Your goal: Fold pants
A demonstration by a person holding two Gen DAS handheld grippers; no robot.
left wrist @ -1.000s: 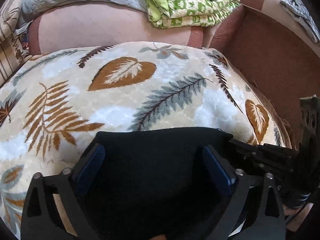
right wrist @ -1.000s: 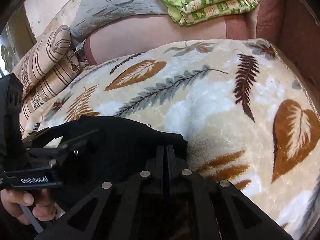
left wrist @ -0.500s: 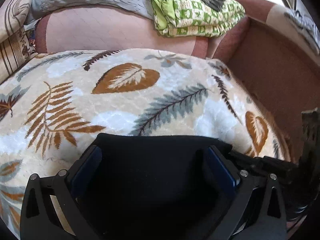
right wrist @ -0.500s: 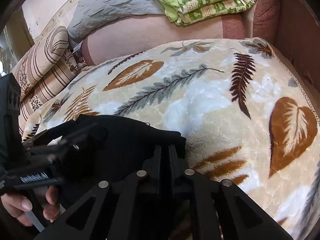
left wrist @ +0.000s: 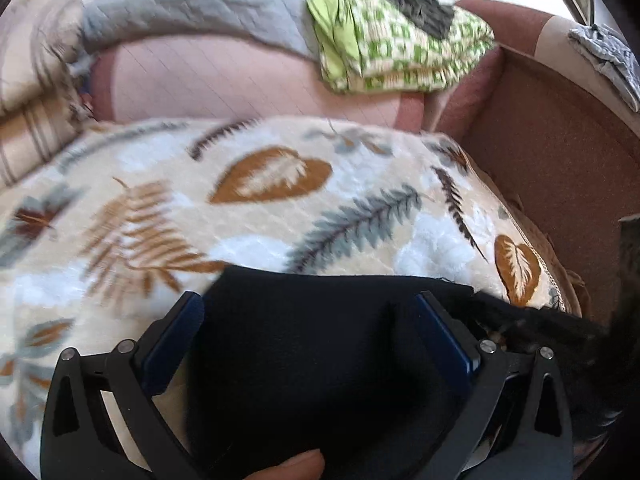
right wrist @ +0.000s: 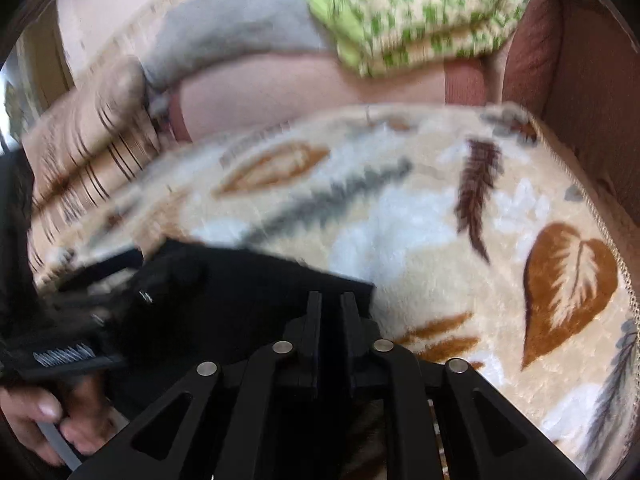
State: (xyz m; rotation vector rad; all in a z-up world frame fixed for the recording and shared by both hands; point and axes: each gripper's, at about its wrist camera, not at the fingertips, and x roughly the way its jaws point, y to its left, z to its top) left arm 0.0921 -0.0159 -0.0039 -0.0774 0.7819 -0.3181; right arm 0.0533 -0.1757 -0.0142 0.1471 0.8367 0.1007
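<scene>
The black pants (left wrist: 320,344) lie folded on the leaf-patterned blanket (left wrist: 280,208) at its near edge. My left gripper (left wrist: 308,304) is open, its blue-padded fingers (left wrist: 172,340) spread wide over the pants, which lie between and under them. My right gripper (right wrist: 330,300) is shut on the right corner of the pants (right wrist: 248,292), fingers nearly touching with black cloth between. The left gripper's body (right wrist: 64,344) and the hand holding it show at the left of the right wrist view. Both views are blurred by motion.
A green-and-white patterned bundle (left wrist: 400,48) and a grey quilt (left wrist: 192,0) lie on the sofa back. Striped cushions (right wrist: 88,152) sit at the left. A brown sofa arm (left wrist: 560,152) bounds the blanket on the right.
Both grippers have pulled back and upward, so more of the sofa back shows. The pants edge has moved nearer with them. Jaw states are unchanged.
</scene>
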